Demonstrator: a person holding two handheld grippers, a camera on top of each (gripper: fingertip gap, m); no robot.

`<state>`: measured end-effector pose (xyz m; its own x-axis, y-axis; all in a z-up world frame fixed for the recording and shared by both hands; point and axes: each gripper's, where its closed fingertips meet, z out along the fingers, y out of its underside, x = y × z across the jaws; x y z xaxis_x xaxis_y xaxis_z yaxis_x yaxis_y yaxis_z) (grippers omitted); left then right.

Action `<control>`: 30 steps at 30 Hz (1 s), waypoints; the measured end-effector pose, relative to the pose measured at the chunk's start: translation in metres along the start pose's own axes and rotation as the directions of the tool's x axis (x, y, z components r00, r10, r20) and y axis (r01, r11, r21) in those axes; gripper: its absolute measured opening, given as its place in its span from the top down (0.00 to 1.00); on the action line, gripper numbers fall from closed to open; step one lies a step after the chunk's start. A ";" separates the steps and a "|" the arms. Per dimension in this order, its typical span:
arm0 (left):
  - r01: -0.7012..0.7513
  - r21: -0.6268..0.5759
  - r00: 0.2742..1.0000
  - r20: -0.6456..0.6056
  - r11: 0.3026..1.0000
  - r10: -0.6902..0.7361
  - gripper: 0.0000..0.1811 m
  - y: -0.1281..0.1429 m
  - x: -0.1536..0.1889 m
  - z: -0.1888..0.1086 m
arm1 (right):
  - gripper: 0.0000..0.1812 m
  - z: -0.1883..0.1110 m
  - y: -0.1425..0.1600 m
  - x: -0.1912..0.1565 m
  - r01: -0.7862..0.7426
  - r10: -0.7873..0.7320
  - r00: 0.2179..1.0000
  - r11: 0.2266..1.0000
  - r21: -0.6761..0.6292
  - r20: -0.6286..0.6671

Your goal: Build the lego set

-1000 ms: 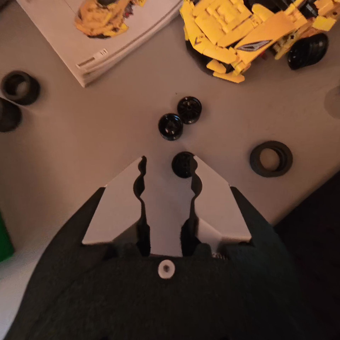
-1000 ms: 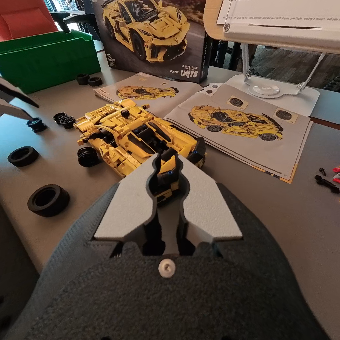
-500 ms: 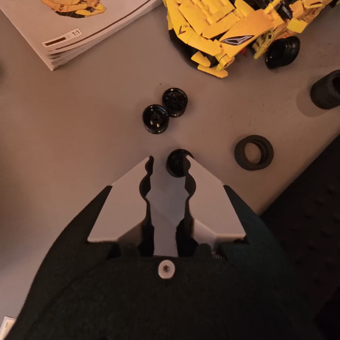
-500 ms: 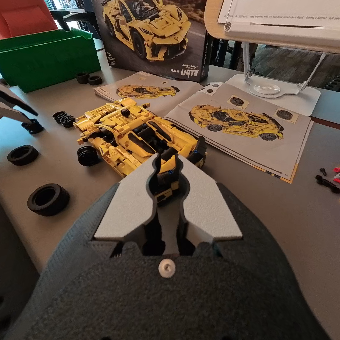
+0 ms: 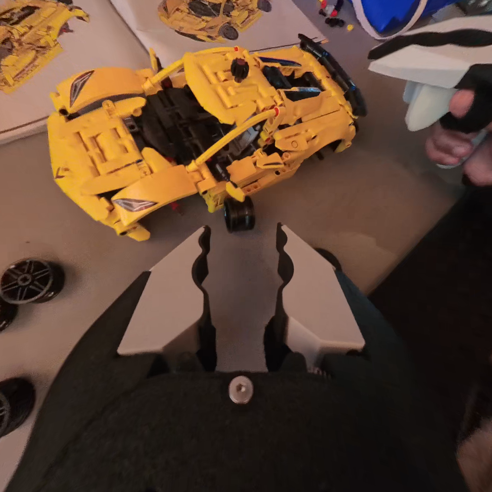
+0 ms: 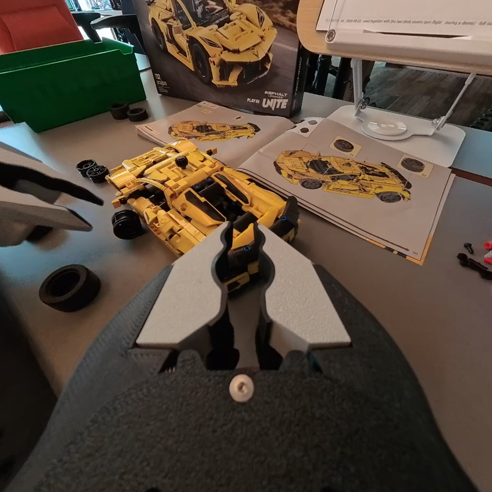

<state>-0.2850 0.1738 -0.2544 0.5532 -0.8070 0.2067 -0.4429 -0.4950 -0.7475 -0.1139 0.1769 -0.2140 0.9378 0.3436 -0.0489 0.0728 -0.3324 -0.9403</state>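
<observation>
Left gripper (image 5: 241, 229): jaws apart, empty, above grey table (image 5: 332, 213). Right gripper (image 6: 241, 226): jaws clamped on tail of yellow brick-built sports car (image 6: 197, 197) resting on table. Black wheel rim (image 5: 238, 214) at car's flank. Beyond: open instruction booklet (image 6: 332, 170).

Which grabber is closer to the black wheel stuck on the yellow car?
Left. The left gripper hangs open just before the wheel; the right gripper sits at the car's other end.
</observation>
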 end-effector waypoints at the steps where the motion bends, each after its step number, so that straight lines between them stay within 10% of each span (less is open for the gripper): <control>1: -0.008 0.003 0.999 0.034 1.000 0.008 0.71 -0.001 -0.001 0.006 | 0.92 0.000 0.000 0.000 0.003 -0.003 1.000 1.000 0.001 0.000; 10: -0.243 -0.120 0.962 0.097 0.963 0.255 0.88 0.011 -0.009 0.025 | 0.92 0.000 -0.002 -0.001 -0.003 0.003 1.000 1.000 0.008 0.009; 17: -0.596 -0.444 0.592 0.320 0.669 0.740 0.88 0.022 -0.092 -0.059 | 0.92 0.000 -0.002 -0.001 -0.004 0.004 1.000 1.000 0.005 0.011; 30: -0.566 -0.660 0.605 0.075 0.494 0.793 0.88 0.054 -0.130 -0.068 | 0.92 0.001 0.000 -0.001 -0.006 0.006 1.000 1.000 -0.001 0.012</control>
<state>-0.4284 0.2300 -0.2790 0.0366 -0.8564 -0.5150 -0.9976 -0.0006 -0.0698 -0.1151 0.1773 -0.2137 0.9340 0.3526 -0.0582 0.0682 -0.3356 -0.9395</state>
